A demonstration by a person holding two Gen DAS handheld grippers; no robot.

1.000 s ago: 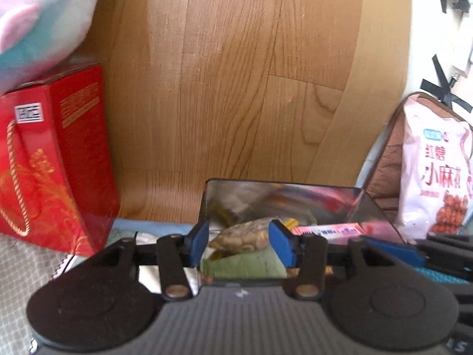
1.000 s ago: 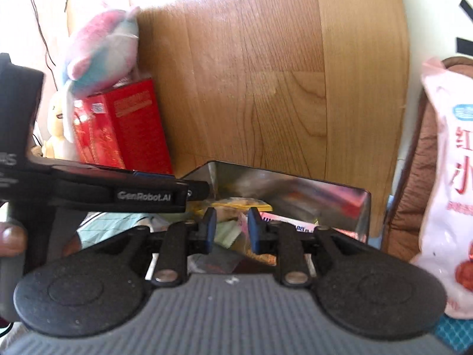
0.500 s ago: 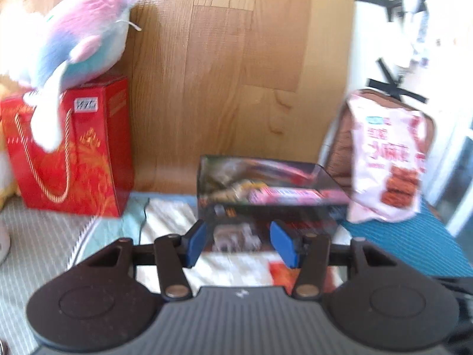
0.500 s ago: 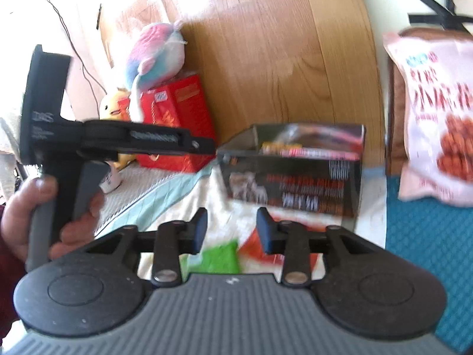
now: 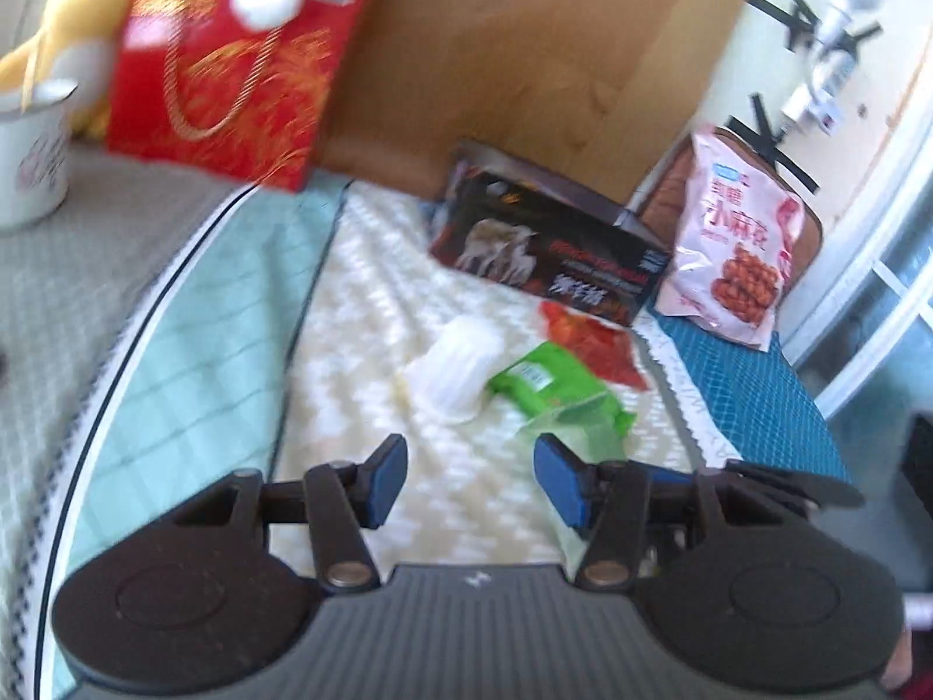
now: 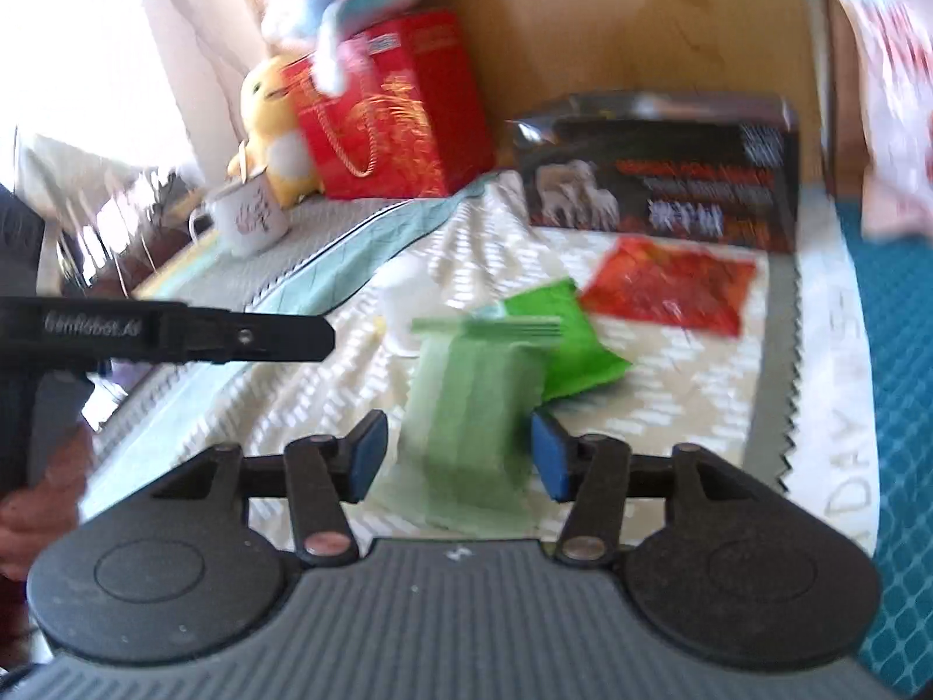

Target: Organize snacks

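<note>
R wrist: right gripper (image 6: 458,455) tilted down | jaws opening over pale-green packet (image 6: 472,402)

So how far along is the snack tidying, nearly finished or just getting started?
Partway, it seems. The dark box already holds some packets. The right gripper is opening around a pale green packet; the left gripper is empty. Still loose on the cloth: bright green packet, red packet, white cup.

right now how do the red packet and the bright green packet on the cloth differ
The red packet lies flat beside the black box; the bright green packet lies nearer the camera, puffier and partly under a pale green packet. The red one looks wider, the green more compact. Both rest on the patterned cloth.
</note>
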